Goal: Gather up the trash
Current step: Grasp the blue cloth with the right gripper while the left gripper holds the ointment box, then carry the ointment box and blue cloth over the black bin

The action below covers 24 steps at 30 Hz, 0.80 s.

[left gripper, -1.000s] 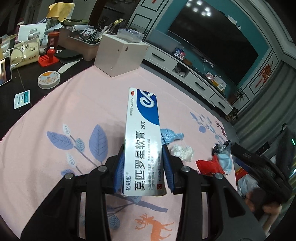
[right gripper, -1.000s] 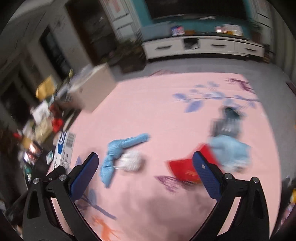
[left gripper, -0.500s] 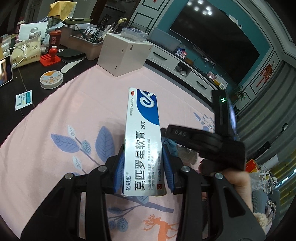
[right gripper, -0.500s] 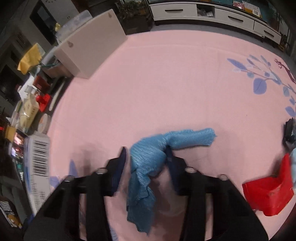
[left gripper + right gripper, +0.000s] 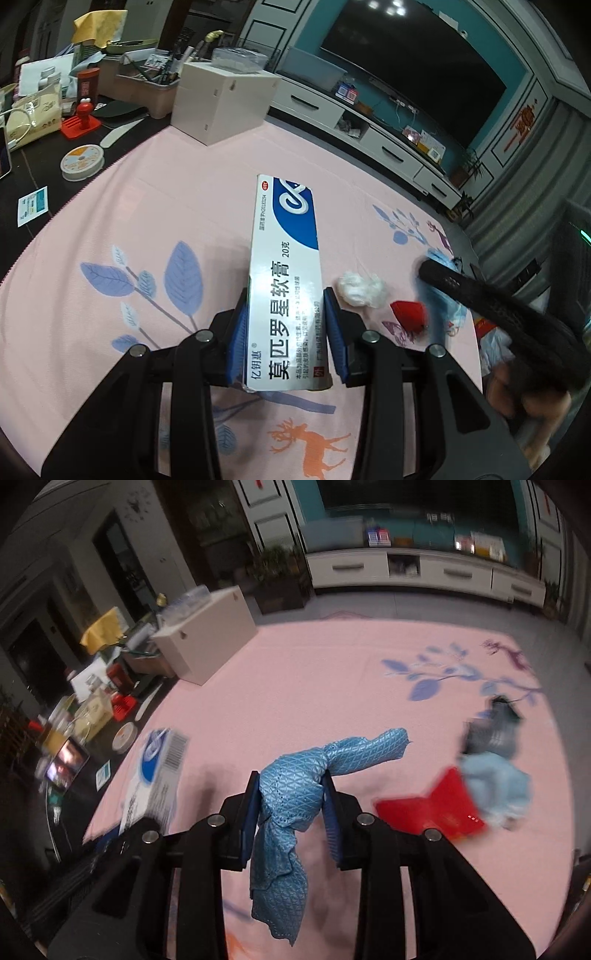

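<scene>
My left gripper is clamped on the near end of a white-and-blue ointment carton, pads on its two long sides; it looks light and stiff but crushable, so I judge the grip near one end fine so long as I don't squeeze harder. Past it on the pink cloth over the counter lie a crumpled white wad and a red scrap, both loose and well apart from the carton; I'd pinch each at its bulk. My right gripper, jaws just closed down, has a bunched blue textured cloth scrap pinched mid-body, one tail hanging below and the other sticking out forward; soft, limp, light, likely to slip if held only by an edge. To its right sit the red scrap, a pale blue crumple touching it, and a dark blurred item I can't identify. The white box and desk clutter at far left are well away, nothing blocks the remaining trash. No bin is visible.
</scene>
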{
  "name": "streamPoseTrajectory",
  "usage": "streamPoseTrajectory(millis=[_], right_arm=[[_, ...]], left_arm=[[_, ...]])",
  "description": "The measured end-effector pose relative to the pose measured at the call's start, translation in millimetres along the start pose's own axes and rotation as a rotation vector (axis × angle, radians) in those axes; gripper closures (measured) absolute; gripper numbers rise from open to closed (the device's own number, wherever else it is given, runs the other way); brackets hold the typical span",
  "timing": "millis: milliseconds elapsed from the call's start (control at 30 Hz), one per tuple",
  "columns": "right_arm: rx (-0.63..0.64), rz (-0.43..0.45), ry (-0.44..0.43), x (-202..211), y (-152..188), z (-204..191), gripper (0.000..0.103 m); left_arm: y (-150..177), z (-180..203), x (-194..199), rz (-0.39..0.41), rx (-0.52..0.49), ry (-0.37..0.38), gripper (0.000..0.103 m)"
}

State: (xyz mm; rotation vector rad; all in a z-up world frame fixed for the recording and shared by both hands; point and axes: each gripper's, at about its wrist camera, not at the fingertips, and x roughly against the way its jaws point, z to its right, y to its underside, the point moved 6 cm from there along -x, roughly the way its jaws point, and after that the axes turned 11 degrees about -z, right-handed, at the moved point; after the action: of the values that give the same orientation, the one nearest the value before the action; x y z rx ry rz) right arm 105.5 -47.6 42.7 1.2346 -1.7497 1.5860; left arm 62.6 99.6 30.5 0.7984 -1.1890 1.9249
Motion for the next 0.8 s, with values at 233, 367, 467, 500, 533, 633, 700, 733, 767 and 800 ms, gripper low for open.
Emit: streamPoseTrajectory(millis=[233,367,467,500,533,633,700,733,767,800], right_arm=[[-0.088,0.086,0.023,58.2,69.3,49.9,0.071],[-0.187,0.213,0.050,103.0,93.0,86.4,0.071],[-0.224,0.285,0.059,135.1,96.3,105.3,0.071],[-0.238,0.312,0.063,147.3,97.8,112.9,0.070],[-0.255,0.351,0.069,162.1,99.7,120.5,0.070],[-0.272,0.412,0.098,190.8,105.9,137.2,0.070],[-0.282,0.443,0.118,209.5,114.8,148.1,0.070],[-0.281,0.458,0.127,218.8,119.3,153.1,0.070],[-0.282,0.465,0.134,224.2,122.5,156.2,0.070],[-0.286,0.474,0.145,230.2,126.0,159.7,0.070]], left_arm=[[10.4,21.1,-1.4,-0.011,-0.057,0.003,0.064],[21.5,37.4,6.2,0.006,-0.135,-0.025,0.064],[33.4,49.0,15.8,0.022,-0.169,-0.055,0.064],[37.6,53.7,20.4,0.027,-0.171,-0.061,0.064],[41.3,59.6,24.8,0.033,-0.176,-0.058,0.064],[57.0,87.4,43.3,0.055,-0.202,0.001,0.064],[68.8,108.7,53.4,0.059,-0.216,0.045,0.064],[76.3,123.7,58.6,0.058,-0.230,0.077,0.064],[83.9,139.9,63.4,0.050,-0.248,0.121,0.064],[88.3,151.1,66.7,0.042,-0.261,0.158,0.064]])
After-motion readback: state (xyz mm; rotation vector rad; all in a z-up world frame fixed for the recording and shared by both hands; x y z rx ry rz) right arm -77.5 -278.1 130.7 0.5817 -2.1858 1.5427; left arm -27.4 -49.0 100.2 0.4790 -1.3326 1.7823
